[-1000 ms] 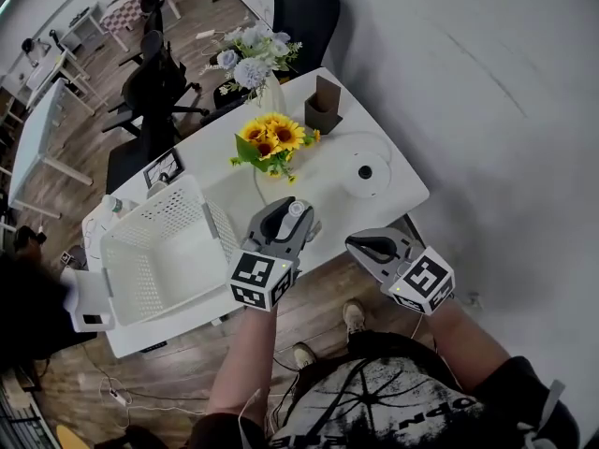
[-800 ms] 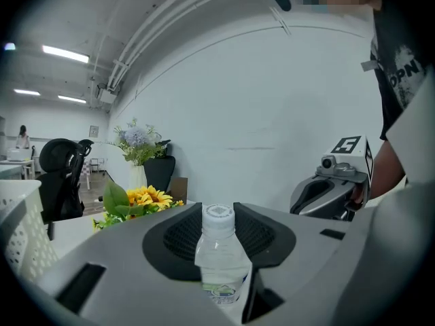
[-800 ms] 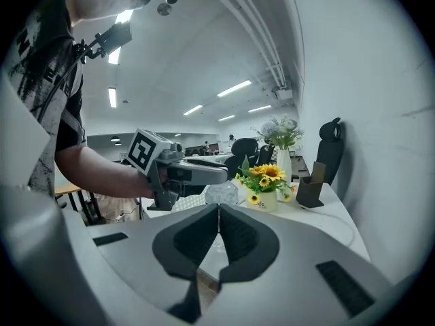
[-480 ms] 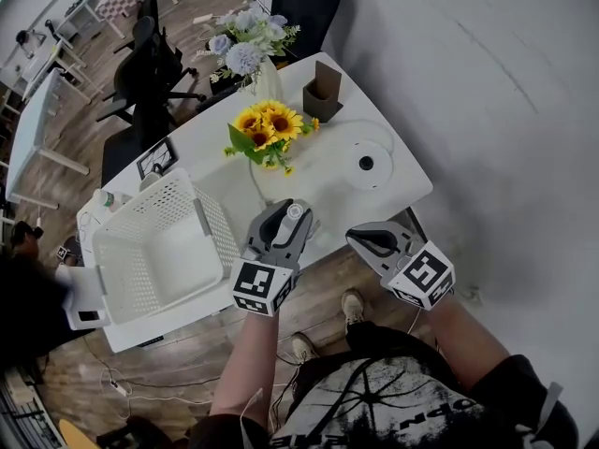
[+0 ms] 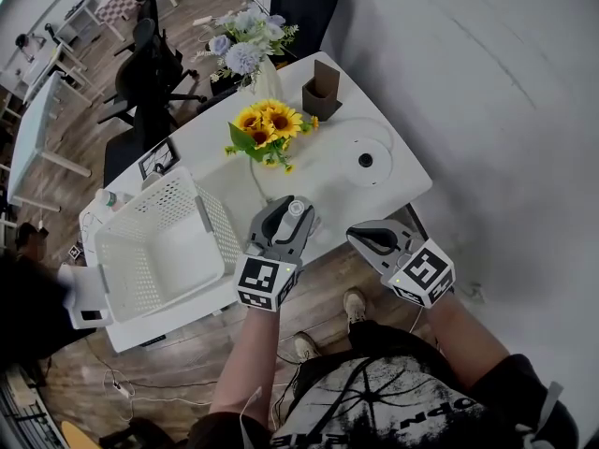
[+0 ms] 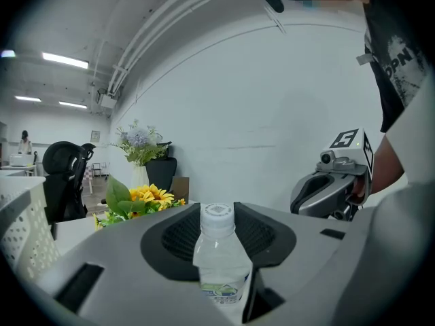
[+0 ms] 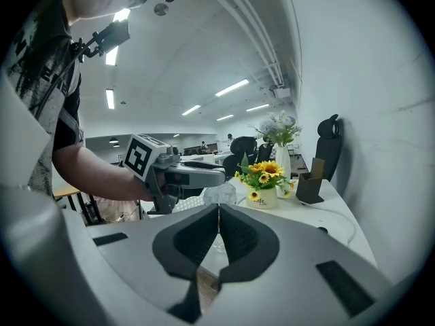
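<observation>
**Slight drift up the frame**

In my head view, the desk (image 5: 215, 171) has slid a little toward the top of the frame, taking the sunflowers (image 5: 267, 124) and basket (image 5: 145, 206) with it. In the right gripper view, the left gripper (image 7: 216, 178) with its bottle (image 7: 219, 194) now sits slightly lower and further left. In the left gripper view, the basket rim stands taller at the left edge.

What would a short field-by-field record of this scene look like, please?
Left gripper: shut on a clear water bottle, upright, white cap on, by the table's near edge
Right gripper: jaws together, nothing between them, beside the left one
Table: white; carries a white basket, sunflowers, a vase of pale flowers, a brown holder and a round white device
</observation>
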A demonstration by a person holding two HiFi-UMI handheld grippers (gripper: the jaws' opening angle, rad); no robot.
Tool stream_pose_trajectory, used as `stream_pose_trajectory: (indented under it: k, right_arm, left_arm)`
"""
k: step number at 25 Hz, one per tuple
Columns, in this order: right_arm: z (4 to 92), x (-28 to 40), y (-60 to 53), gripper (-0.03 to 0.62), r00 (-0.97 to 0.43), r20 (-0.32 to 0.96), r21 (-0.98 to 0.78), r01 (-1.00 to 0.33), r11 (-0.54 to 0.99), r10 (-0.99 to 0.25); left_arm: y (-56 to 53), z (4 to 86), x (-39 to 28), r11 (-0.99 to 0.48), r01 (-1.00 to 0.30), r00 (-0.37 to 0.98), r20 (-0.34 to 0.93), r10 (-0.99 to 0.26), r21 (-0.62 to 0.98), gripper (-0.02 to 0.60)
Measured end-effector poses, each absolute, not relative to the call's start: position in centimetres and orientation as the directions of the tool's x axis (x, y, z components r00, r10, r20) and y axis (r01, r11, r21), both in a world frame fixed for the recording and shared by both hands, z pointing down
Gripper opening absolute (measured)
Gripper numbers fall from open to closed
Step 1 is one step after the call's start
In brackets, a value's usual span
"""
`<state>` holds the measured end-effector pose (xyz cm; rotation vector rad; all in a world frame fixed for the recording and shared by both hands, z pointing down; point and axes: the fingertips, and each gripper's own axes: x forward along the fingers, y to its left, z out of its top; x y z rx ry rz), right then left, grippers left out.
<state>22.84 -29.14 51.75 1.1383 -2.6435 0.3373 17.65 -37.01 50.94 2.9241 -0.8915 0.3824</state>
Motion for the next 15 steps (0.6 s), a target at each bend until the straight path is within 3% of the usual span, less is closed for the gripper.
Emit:
stream_pose_trajectory:
  k: [15]
  right_arm:
    - [50.2,22.6,-26.8,0.023,-0.624,0.310,-0.086,-0.770,0.633,-0.717]
  left_arm:
    - [-36.5,50.4,17.3,-0.822,-0.568,0.783,0.275,-0.558,-0.049,0.181]
